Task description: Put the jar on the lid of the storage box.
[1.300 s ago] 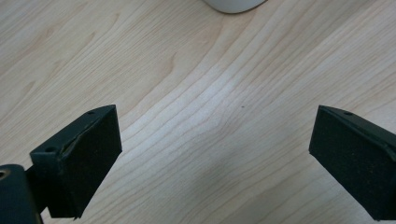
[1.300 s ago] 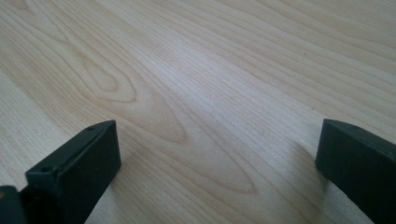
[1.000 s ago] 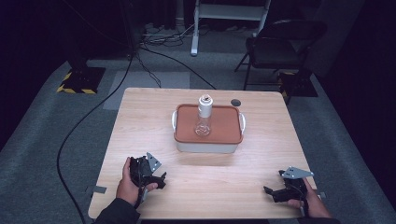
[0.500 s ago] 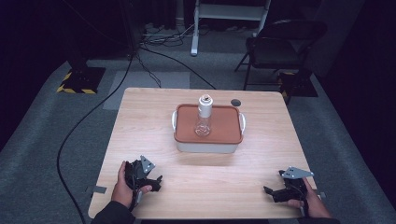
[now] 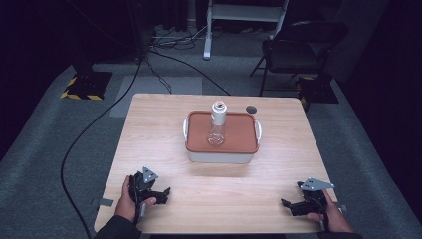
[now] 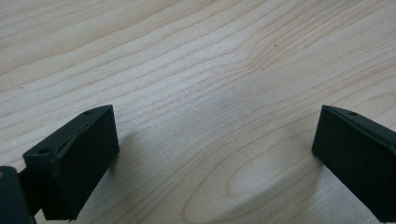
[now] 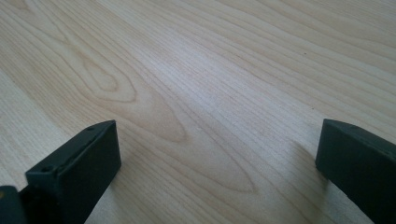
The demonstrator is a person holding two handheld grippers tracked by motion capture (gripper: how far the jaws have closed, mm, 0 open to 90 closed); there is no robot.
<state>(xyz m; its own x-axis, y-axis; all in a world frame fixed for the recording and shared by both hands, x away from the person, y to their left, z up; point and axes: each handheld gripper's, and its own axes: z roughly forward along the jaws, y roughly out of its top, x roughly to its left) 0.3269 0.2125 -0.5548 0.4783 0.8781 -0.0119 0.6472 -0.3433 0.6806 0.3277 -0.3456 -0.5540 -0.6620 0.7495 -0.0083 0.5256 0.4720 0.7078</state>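
Left claw point(image 5: 161, 195) low over the near-left of the desk point(image 5: 164, 124), jaws spread, nothing between; glass bottle point(image 5: 217, 124) upright on an orange-lidded box point(image 5: 222, 137) mid-desk, well apart from both; right claw point(image 5: 291, 205) near-right, jaws spread, empty.

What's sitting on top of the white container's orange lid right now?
A clear glass flask stands upright on the orange lid, near its middle, its neck capped in white. The lid covers the white container, so what is inside cannot be seen.
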